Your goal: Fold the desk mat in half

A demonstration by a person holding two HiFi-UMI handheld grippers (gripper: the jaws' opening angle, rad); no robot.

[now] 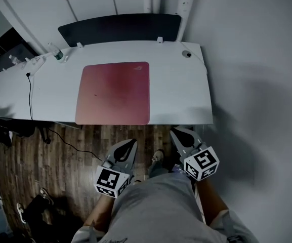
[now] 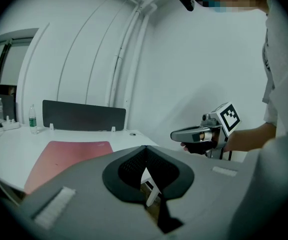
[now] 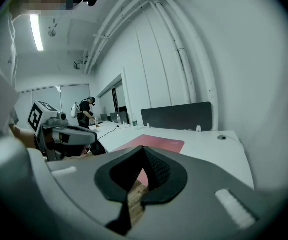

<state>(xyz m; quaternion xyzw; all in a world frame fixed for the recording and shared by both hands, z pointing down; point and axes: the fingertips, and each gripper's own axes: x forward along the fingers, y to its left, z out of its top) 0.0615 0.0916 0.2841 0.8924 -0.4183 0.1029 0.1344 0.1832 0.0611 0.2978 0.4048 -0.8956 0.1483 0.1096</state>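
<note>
The red mat (image 1: 113, 93) lies flat and open on the white desk (image 1: 186, 90), close to the desk's near edge. It looks a bit longer from side to side than from front to back. It is ahead of me, and I am not touching it. My left gripper (image 1: 129, 146) and my right gripper (image 1: 177, 134) hang low over the wood floor (image 1: 75, 151), just short of the desk. Both sets of jaws are shut tight with nothing in them. My left gripper points at the near edge of the mat, so it is nearer. My right gripper sits out past the mat's right corner. I think I must reach forward, open up, and take that near edge.
</note>
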